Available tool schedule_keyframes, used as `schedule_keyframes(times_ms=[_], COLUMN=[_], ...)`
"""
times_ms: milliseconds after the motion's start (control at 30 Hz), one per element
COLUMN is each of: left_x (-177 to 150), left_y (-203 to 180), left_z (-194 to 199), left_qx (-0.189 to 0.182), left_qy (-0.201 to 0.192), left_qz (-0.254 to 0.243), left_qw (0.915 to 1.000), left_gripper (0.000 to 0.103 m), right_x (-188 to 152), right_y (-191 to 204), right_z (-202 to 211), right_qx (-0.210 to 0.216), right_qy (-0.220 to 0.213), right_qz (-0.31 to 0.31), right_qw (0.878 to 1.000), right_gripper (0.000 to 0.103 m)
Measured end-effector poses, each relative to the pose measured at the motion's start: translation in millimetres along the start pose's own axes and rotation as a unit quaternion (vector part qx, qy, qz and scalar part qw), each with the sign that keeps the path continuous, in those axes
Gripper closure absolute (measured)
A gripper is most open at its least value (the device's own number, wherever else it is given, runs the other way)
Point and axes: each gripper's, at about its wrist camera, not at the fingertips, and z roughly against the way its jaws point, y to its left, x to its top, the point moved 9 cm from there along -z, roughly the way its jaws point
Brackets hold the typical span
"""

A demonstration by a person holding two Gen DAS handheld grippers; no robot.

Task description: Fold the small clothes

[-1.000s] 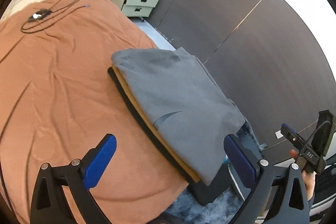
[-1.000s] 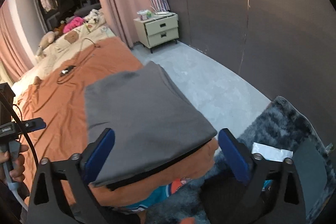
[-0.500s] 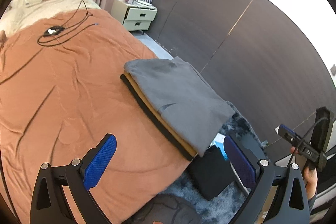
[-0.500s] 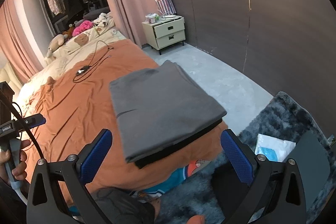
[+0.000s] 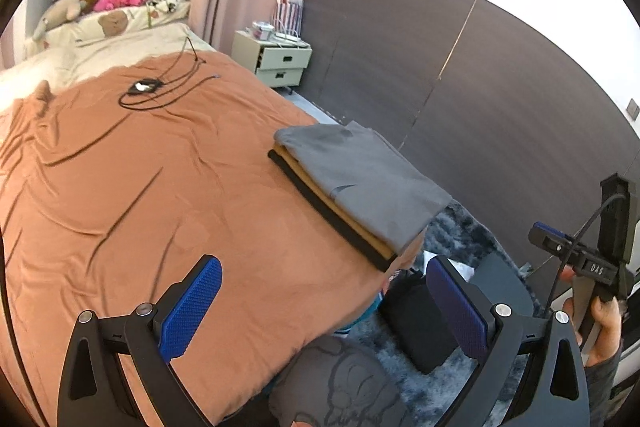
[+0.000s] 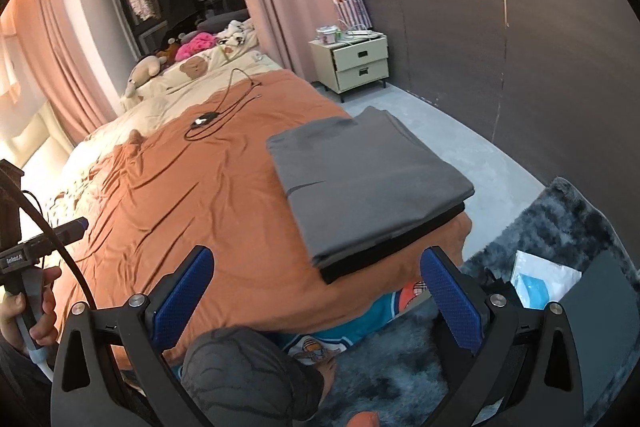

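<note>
both grippers pulled back from the folded stack [image 5: 360,183], stack now smaller and higher in frame, more bed [image 5: 140,187] and rug [image 6: 560,227] showing

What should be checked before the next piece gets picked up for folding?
1. Left tool open and empty: ok.
2. Right tool open and empty: ok.
3. Stack tidy, grey piece on top: ok.
4. Stack safely on the bed: not ok, it sits at the corner and its end slightly overhangs.
5. Free bed space for folding: ok, only a cable lies far up.
6. Next piece located: cannot tell; some clothing shows by the rug, partly hidden.
</note>
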Motion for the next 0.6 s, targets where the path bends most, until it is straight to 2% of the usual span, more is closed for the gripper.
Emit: schedule_keyframes(times_ms=[267, 600], left_x=[-34.6, -78.5], left_y=[8.8, 17.8], left_z=[38.3, 83.2], left_qx=[0.033, 0.060], left_qy=[-0.039, -0.074], left_qz=[-0.026, -0.035], left_qw=[0.9984, 0.9948], left_gripper=[0.000, 0.000], right_x=[-20.5, -49.2], right_y=[8.0, 25.8], right_z=[18.0, 31.8], right_qx=[0.011, 0.034], right_qy=[-0.016, -0.044], right_qz=[0.018, 0.031], right_qw=[1.000, 0.998], right_gripper=[0.000, 0.000])
